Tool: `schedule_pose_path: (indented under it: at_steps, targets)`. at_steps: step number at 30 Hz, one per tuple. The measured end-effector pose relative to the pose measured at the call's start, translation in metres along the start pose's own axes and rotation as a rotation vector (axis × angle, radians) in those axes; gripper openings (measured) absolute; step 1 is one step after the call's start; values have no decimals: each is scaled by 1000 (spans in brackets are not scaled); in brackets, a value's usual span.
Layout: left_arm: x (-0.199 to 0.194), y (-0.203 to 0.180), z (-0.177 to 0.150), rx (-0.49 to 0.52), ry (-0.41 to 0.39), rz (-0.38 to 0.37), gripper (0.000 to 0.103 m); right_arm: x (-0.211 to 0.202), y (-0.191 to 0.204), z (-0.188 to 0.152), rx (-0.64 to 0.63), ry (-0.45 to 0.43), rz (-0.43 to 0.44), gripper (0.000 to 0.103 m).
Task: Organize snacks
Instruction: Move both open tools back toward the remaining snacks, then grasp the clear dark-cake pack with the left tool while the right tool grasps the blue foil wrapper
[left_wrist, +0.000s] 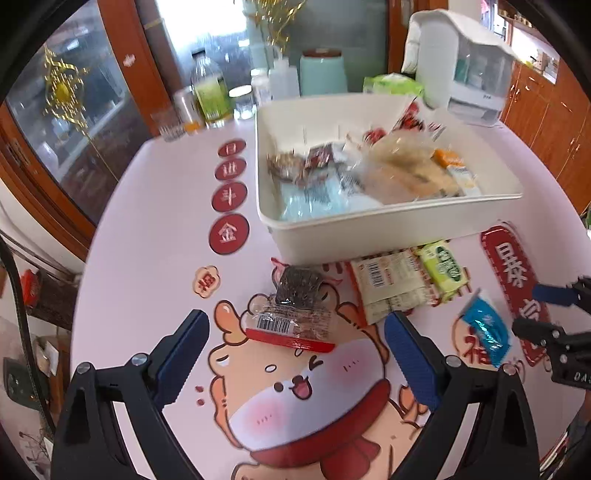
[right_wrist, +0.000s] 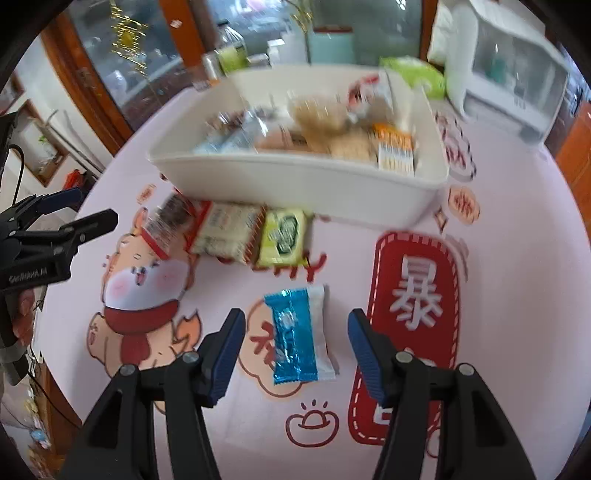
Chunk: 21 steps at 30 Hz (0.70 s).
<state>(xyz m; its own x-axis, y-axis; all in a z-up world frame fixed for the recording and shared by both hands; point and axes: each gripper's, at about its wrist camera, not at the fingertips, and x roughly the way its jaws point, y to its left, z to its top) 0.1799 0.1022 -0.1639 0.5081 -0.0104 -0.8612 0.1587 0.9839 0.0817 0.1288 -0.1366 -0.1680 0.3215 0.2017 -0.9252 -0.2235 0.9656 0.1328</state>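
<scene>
1. Pink desk (left_wrist: 155, 229) w/ cartoon animal print & red Chinese-character patches fills the foreground.
2. Left gripper (left_wrist: 297, 332) jaws wide apart, nothing gripped; red-edged barcode snack (left_wrist: 291, 326) lies btwn them.
3. Right gripper (right_wrist: 295, 341) also agape, empty; blue foil snack (right_wrist: 295, 332) flat on desk btwn its fingers.
4. Beige cracker pack (right_wrist: 229, 230) & green pack (right_wrist: 282, 236) sit just in front of white bin (right_wrist: 295, 184).
5. Bin holds assorted snacks.
6. Behind: bottles (left_wrist: 208, 88), white appliance (left_wrist: 465, 62), wood-framed glass cabinet (left_wrist: 74, 122).
</scene>
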Motion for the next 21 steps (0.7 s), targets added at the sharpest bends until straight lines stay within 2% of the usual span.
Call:
schedule_pose_path:
  at_steps: [4, 8, 12, 16, 19, 21]
  targets:
    - [36, 10, 3, -43, 44, -34, 95, 19, -2, -4, 36, 33, -3, 58]
    - [74, 17, 4, -50, 94, -22, 95, 35, 0, -7, 52, 55, -8, 58]
    - [95, 22, 5, -64, 129, -29, 95, 46, 5, -9, 47, 71, -16, 58]
    - [105, 26, 9, -81, 131, -53, 94, 55, 11, -11, 35, 76, -31, 59]
    - [110, 28, 12, -97, 137, -82, 89, 54, 18, -13, 17, 62, -50, 58]
    - [114, 31, 14, -118, 154, -115, 76, 53, 21, -13, 6, 54, -64, 57]
